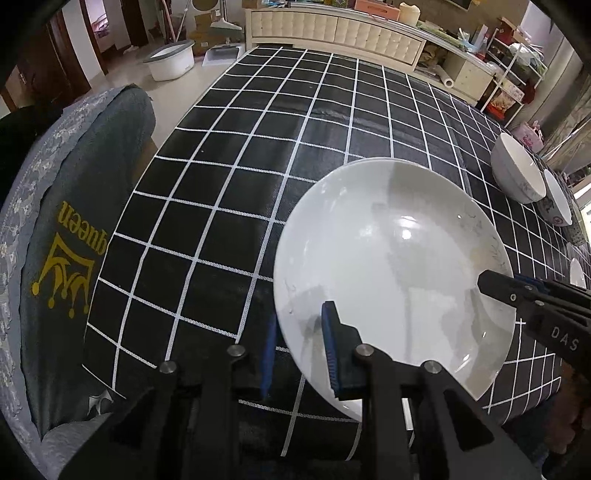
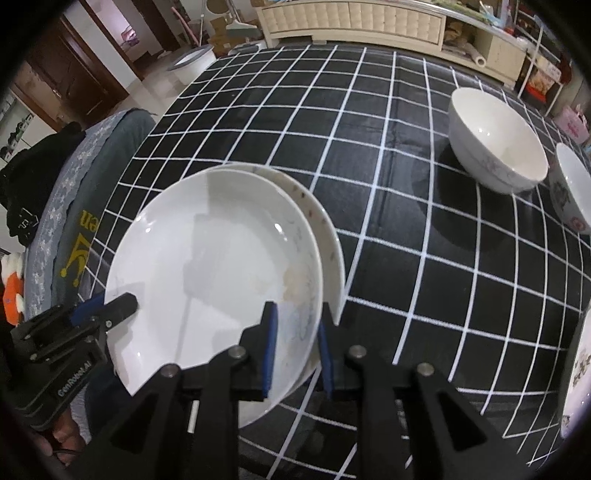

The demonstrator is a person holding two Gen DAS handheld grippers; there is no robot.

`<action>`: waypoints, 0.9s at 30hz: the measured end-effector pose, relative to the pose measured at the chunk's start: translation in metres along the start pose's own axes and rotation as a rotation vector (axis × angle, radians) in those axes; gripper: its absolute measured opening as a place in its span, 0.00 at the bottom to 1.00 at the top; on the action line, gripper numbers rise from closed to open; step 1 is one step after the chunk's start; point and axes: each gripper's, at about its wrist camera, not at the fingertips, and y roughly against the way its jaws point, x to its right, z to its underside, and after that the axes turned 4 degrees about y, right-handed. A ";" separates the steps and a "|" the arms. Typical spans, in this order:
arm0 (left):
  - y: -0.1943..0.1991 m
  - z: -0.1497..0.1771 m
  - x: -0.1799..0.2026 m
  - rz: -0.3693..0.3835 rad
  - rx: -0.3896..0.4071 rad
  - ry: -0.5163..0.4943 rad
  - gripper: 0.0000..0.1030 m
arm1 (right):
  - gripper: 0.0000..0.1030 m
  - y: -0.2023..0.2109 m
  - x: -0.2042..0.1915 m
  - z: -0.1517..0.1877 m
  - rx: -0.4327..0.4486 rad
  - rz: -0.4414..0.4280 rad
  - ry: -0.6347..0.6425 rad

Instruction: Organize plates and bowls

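Observation:
A white plate (image 1: 391, 266) (image 2: 221, 266) lies slightly offset on top of a second white plate (image 2: 327, 236), on the black checked tablecloth (image 1: 258, 147). My left gripper (image 1: 299, 350) is shut on the top plate's near-left rim, one blue pad inside the dish and one outside. My right gripper (image 2: 297, 350) is shut on the same plate's opposite rim in the same way. Each gripper also shows in the other view: the right gripper (image 1: 495, 284) at the plate's right edge, the left gripper (image 2: 122, 306) at its left edge.
Two white bowls (image 2: 498, 147) (image 2: 572, 188) stand at the far right of the table. A patterned plate (image 2: 576, 369) pokes in at the right edge. A chair with a grey cover (image 1: 74, 240) stands against the table's left side. A cream cabinet (image 1: 332, 29) runs behind.

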 end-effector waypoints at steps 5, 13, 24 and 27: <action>-0.004 0.000 0.004 -0.002 -0.010 -0.008 0.21 | 0.28 0.005 -0.003 0.002 0.019 0.010 0.020; -0.006 0.000 0.006 -0.005 -0.010 -0.016 0.22 | 0.70 0.006 -0.008 0.004 0.050 0.137 0.081; 0.038 0.002 0.029 0.020 0.084 -0.072 0.39 | 0.84 0.035 -0.002 0.013 0.093 0.076 0.054; 0.045 0.005 0.045 0.020 0.089 -0.110 0.39 | 0.84 0.052 0.004 0.019 0.113 0.088 0.051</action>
